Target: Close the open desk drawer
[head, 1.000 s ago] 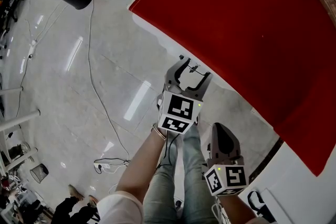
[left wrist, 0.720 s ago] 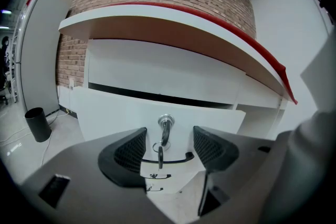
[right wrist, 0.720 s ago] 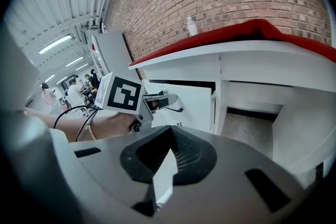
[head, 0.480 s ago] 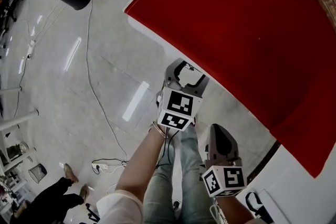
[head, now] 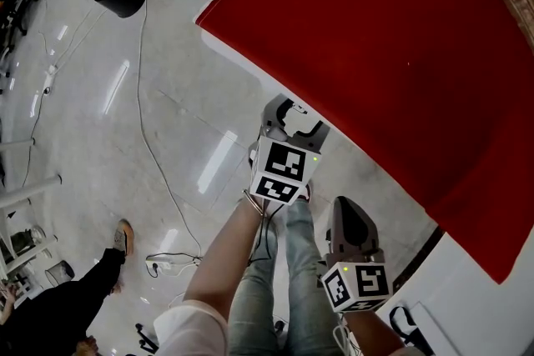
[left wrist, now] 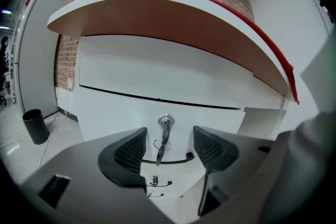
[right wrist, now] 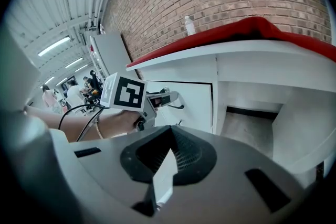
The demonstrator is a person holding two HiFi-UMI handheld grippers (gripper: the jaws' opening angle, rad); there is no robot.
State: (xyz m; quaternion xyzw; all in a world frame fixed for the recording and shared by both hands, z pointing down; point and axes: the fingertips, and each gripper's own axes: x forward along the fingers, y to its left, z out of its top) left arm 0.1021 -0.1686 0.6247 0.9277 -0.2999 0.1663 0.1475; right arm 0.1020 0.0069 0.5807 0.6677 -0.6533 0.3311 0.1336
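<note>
- Under the red desk top point(head: 400, 37), I am holding my left gripper point(left wrist: 167, 148) up to the white drawer front point(left wrist: 220, 118). Its jaws are standing apart, gripping nothing and framing the lock point(left wrist: 166, 121), its hanging key point(left wrist: 163, 139) and the dark handle point(left wrist: 178, 159).
- Lower down, my right gripper point(right wrist: 169, 155) is hanging beside my leg point(head: 275, 288), jaws pressed together and empty.
</note>
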